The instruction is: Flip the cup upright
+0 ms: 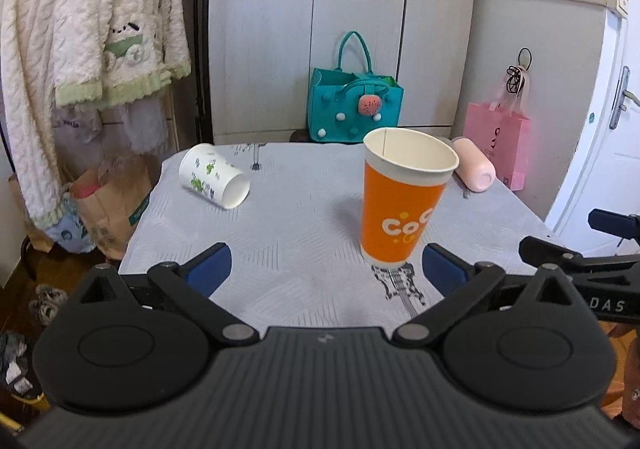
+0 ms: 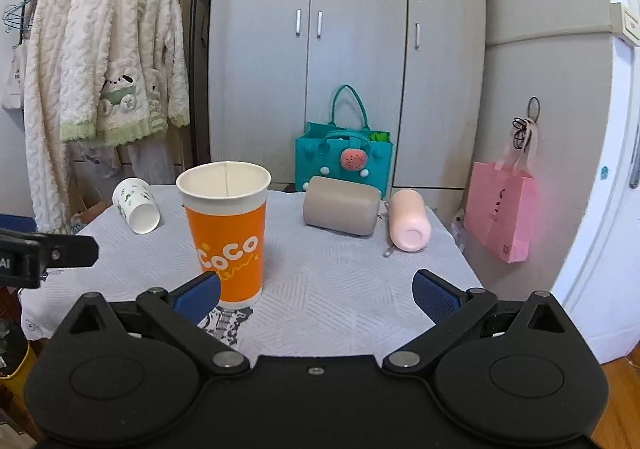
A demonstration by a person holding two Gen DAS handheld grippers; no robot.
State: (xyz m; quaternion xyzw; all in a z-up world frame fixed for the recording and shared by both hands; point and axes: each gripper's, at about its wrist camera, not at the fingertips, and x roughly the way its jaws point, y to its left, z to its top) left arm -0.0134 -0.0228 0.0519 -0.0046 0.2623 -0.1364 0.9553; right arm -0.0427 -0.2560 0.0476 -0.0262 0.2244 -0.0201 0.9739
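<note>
An orange paper cup [image 1: 400, 201] stands upright, mouth up, on the grey tablecloth [image 1: 296, 225]; it also shows in the right wrist view [image 2: 230, 233]. A white cup with green print [image 1: 213, 176] lies on its side at the far left [image 2: 136, 205]. A taupe cup [image 2: 341, 205] and a pink cup [image 2: 409, 219] lie on their sides at the back right. My left gripper [image 1: 326, 267] is open and empty, with the orange cup just ahead of its right finger. My right gripper [image 2: 316, 291] is open and empty, with the orange cup by its left finger.
A teal felt bag [image 2: 344, 157] stands behind the table against grey wardrobe doors. A pink paper bag [image 2: 502, 209] hangs at the right. Fleece robes [image 2: 120, 69] hang at the left. A brown paper bag [image 1: 108, 197] sits on the floor left of the table.
</note>
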